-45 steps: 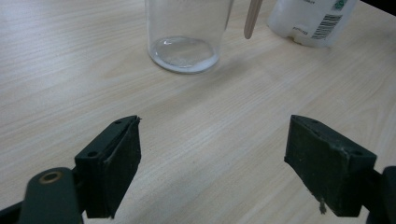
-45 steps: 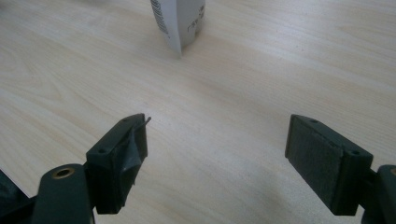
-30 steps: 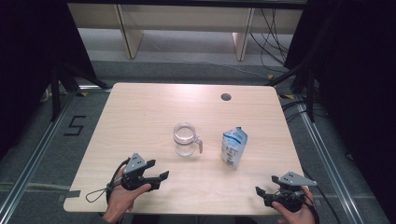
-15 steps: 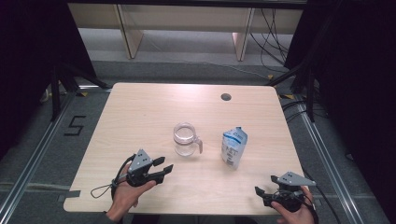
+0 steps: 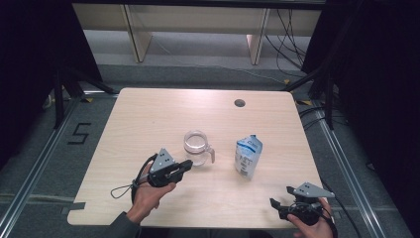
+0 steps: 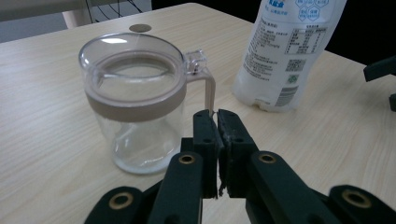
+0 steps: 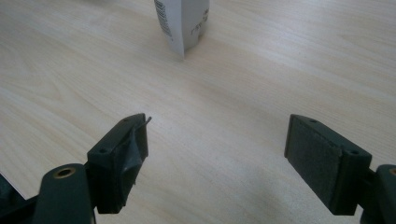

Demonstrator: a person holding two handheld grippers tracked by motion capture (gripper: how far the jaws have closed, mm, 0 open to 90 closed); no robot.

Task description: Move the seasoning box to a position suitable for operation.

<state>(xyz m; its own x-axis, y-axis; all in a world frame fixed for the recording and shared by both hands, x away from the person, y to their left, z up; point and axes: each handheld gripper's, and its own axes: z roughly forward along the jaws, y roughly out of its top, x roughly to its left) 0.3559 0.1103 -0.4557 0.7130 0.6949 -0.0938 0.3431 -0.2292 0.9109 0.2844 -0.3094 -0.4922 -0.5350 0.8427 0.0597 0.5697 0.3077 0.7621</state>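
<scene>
While the left gripper (image 6: 215, 114), jaws just closed on nothing, nears the mug (image 6: 135, 100) handle, it must reopen; right gripper (image 7: 217, 140) waits wide.

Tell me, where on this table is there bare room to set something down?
The far half of the table, beyond the mug and pouch, is bare up to the small round hole. It is crowded where the left claw nears the mug.

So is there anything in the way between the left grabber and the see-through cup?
No, nothing visible. The left gripper, jaws just closed on nothing, points at the clear cup with bare table between them. The white pouch stands off to the cup's side, out of the way.
</scene>
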